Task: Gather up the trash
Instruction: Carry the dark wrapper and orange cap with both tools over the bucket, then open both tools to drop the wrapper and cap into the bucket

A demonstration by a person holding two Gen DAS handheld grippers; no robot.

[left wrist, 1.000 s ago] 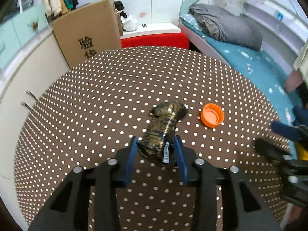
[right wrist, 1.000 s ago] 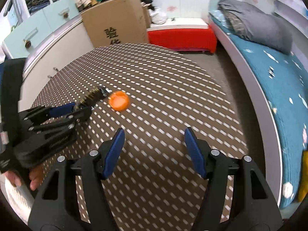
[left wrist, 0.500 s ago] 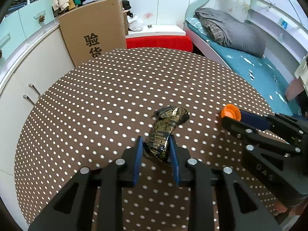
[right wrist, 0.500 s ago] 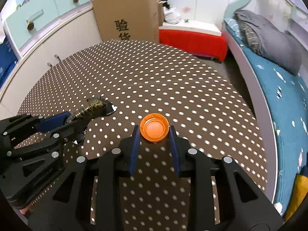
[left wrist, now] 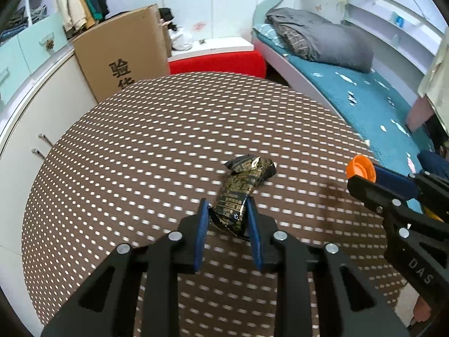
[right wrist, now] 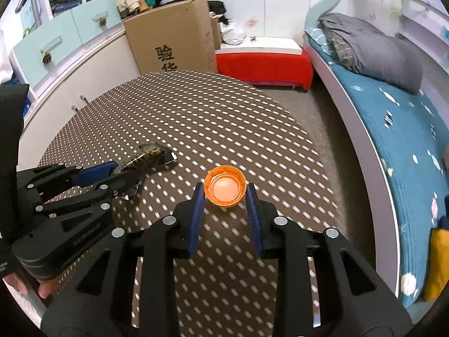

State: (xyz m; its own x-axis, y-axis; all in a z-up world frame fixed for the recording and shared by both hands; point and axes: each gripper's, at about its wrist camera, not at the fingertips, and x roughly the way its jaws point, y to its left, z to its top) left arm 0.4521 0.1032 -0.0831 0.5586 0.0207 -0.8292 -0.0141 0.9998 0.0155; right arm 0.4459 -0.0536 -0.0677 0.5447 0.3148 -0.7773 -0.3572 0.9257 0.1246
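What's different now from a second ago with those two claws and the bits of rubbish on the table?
The right gripper, wide open a second ago, has closed on the orange cap and raised it off the dotted table. The left gripper has tightened on the crumpled wrapper, whose near end looks raised. The cardboard box and bed stayed put.

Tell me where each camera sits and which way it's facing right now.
Left wrist: on the left gripper, looking down at the wrapper it grips; right gripper at the right edge.
Right wrist: on the right gripper, looking down at the orange cap it grips; left gripper, fingertips at left.
Shared: dotted table, cardboard box, bed.
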